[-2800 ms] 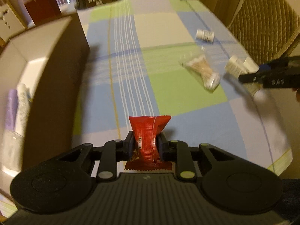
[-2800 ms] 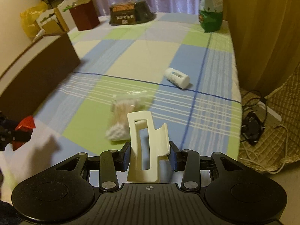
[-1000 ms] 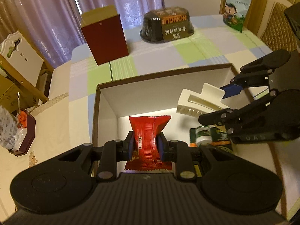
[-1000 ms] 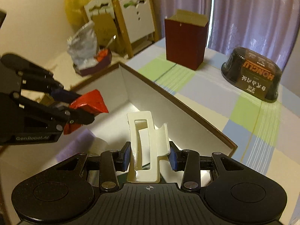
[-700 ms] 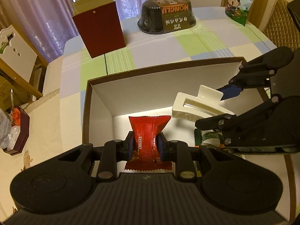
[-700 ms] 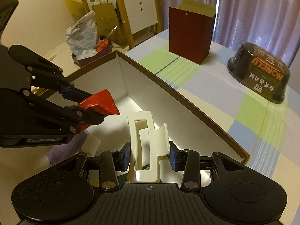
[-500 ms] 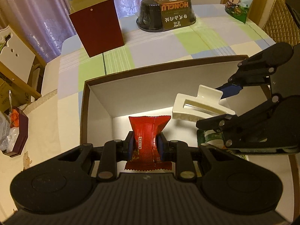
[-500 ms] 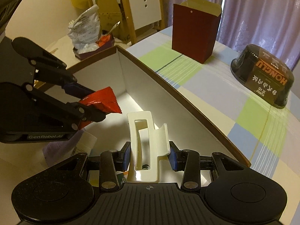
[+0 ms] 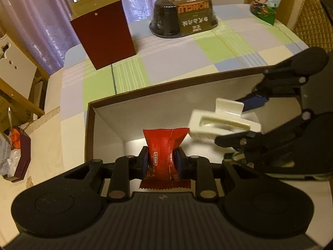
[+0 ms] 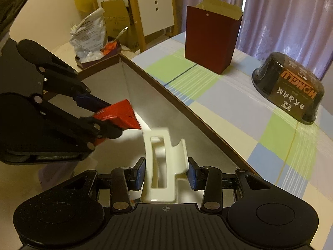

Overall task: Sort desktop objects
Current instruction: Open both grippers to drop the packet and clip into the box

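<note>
home dining room: checked tablecloth [image 9: 172, 48], purple curtains [image 10: 287, 10], chairs [image 10: 154, 10]

your left hand-held gripper [image 9: 162, 160] pinched tight, your right hand-held gripper [image 10: 165, 174] parted, both angled downward, tips close together

— What colours sit in the claws?
— A red packet [image 9: 162, 145] in one, a cream-white hair clip [image 10: 164, 162] in the other.
— Beyond them?
— A box [image 9: 145, 112], white inside with a brown rim, on a tablecloth [image 9: 218, 48] checked green, blue, lilac and cream; a dark red bag [image 9: 104, 39] farther off.
</note>
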Available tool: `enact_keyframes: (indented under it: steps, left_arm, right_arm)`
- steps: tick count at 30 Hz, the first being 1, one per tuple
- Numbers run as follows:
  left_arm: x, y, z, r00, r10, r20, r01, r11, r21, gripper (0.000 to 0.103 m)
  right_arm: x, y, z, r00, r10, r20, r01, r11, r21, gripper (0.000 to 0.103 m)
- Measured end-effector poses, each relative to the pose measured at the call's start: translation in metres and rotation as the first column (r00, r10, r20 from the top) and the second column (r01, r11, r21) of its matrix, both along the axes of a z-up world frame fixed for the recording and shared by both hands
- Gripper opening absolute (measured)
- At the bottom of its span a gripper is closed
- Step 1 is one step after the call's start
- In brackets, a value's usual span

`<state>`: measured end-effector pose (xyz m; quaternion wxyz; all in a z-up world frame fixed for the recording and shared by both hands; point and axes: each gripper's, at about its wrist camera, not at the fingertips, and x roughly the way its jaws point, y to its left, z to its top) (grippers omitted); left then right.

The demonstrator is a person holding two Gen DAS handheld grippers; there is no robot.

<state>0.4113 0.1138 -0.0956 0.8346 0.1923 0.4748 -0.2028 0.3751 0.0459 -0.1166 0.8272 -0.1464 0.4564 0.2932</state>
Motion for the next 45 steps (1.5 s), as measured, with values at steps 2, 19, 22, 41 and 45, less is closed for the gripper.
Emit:
enact_keyframes:
  steps: [2, 19, 22, 41, 45]
  left_arm:
    - [0.001, 0.000, 0.000, 1.000, 0.007, 0.012, -0.007, 1.000, 0.004, 0.040]
    - [-0.011, 0.004, 0.009, 1.000, 0.018, 0.022, -0.018, 1.000, 0.008, 0.059]
    - [-0.016, 0.006, 0.013, 0.999, 0.023, 0.025, -0.024, 1.000, 0.005, 0.060]
    - [-0.071, 0.018, 0.050, 0.996, 0.077, 0.051, -0.076, 0.997, -0.024, 0.064]
    - [-0.085, 0.021, 0.055, 0.994, 0.087, 0.061, -0.086, 0.996, -0.030, 0.067]
  right_arm:
    - [-0.002, -0.001, 0.001, 1.000, -0.001, 0.002, 0.001, 1.000, 0.017, 0.067]
    - [-0.019, -0.009, 0.011, 1.000, 0.003, 0.006, -0.003, 1.000, -0.005, 0.074]
    - [-0.022, -0.011, 0.012, 1.000, 0.003, 0.009, -0.003, 1.000, -0.009, 0.074]
    - [-0.064, -0.024, 0.036, 0.999, -0.031, 0.041, 0.030, 0.999, 0.026, 0.074]
    - [-0.076, -0.027, 0.041, 0.998, -0.044, 0.046, 0.042, 0.998, 0.042, 0.074]
